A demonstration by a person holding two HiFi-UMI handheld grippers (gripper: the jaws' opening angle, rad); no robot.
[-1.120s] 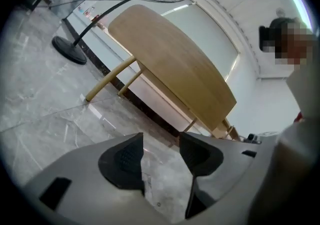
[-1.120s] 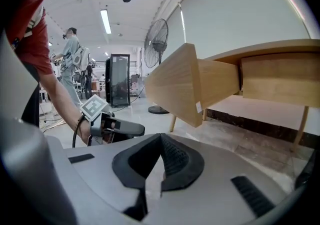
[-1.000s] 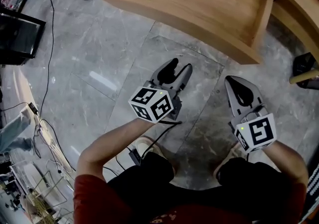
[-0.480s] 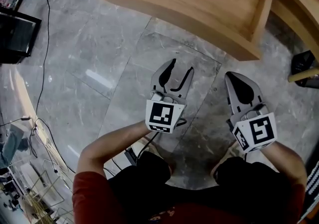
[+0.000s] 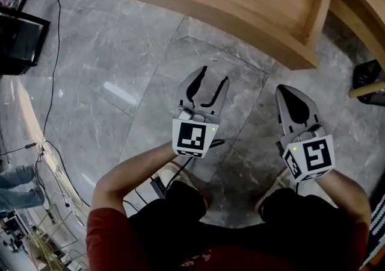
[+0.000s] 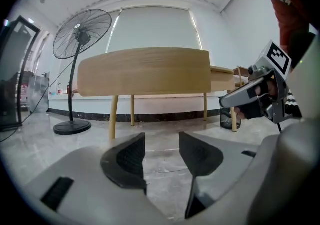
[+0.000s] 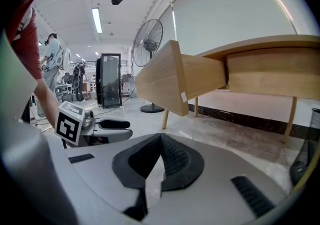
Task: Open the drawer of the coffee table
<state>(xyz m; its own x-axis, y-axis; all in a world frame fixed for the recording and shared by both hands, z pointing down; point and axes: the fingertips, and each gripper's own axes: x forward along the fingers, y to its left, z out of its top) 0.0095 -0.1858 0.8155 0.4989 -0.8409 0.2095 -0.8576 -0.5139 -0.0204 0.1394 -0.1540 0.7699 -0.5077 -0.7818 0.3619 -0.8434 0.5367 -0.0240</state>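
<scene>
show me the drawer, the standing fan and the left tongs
drawer (image 6: 145, 71), left gripper view, middle of its front panel
standing fan (image 6: 82, 34), left gripper view, centre of its round grille
left tongs (image 5: 215, 76), head view, midway between the open tips

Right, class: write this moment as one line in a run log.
drawer: open | left gripper: open, empty, clear of drawer | right gripper: shut, empty, clear of drawer

drawer (image 5: 231, 20): light wood, curved front panel | state: pulled far out of coffee table (image 7: 272, 76) | pose: level, open side up | place: juts from the table's front apron
</scene>
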